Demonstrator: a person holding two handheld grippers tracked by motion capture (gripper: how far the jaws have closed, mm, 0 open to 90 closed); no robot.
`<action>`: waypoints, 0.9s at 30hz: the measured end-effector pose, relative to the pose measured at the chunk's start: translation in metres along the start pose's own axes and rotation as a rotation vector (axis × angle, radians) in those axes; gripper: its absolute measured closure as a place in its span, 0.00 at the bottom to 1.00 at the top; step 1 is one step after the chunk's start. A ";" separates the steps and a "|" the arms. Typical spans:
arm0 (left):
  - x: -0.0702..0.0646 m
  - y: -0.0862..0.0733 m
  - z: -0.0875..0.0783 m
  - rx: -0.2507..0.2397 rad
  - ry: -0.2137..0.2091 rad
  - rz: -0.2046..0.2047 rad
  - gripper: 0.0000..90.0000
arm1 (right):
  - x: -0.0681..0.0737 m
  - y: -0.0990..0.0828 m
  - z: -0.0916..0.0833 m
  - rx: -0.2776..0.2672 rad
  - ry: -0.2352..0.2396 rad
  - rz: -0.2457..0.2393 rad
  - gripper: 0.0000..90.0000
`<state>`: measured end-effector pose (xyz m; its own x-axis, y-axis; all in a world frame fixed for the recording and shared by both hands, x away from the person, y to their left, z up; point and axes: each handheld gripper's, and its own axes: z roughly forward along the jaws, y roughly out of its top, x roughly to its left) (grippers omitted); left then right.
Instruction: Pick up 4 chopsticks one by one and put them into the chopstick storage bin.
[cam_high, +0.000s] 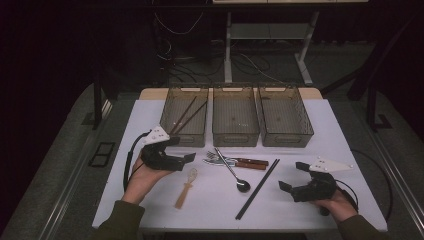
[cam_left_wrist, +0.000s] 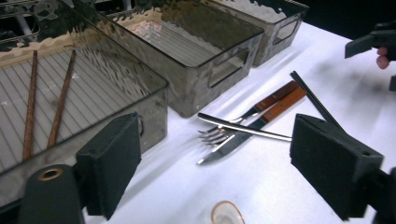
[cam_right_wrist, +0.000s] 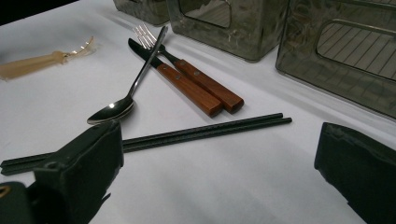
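My left gripper (cam_high: 183, 150) hovers open at the front of the left bin (cam_high: 196, 132), which holds two brown chopsticks (cam_high: 186, 114). In the left gripper view nothing lies between its jaws (cam_left_wrist: 215, 163), and the brown chopsticks (cam_left_wrist: 60, 100) lie in the bin at the left. At the table's centre lie a wood-handled fork and knife (cam_high: 242, 162), crossed by a metal spoon (cam_high: 232, 172). A pair of black chopsticks (cam_high: 257, 189) lies to their right. My right gripper (cam_high: 292, 176) rests open just right of them, its jaws (cam_right_wrist: 219, 172) empty above the black chopsticks (cam_right_wrist: 187, 133).
Three smoky clear bins stand in a row at the back; the middle bin (cam_high: 236, 139) and right bin (cam_high: 287, 139) look empty. A pale translucent utensil (cam_high: 186, 189) lies near the left hand. The white table (cam_high: 150, 210) ends close behind both wrists.
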<state>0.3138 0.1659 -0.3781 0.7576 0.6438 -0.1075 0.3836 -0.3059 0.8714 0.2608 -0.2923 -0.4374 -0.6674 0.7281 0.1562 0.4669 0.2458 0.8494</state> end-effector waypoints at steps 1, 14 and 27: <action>-0.002 -0.002 -0.001 -0.004 0.002 0.003 0.16 | 0.000 0.000 0.000 0.001 -0.002 -0.002 0.02; -0.022 -0.042 -0.001 0.057 -0.043 0.034 0.06 | 0.002 0.000 -0.002 0.004 -0.006 0.005 0.02; -0.036 -0.064 -0.001 0.083 -0.082 0.008 0.00 | 0.005 0.003 -0.004 0.048 0.025 -0.022 0.02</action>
<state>0.2615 0.1627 -0.4297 0.7999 0.5830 -0.1423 0.4174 -0.3700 0.8300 0.2563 -0.2902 -0.4321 -0.6920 0.7060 0.1507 0.4789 0.2929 0.8276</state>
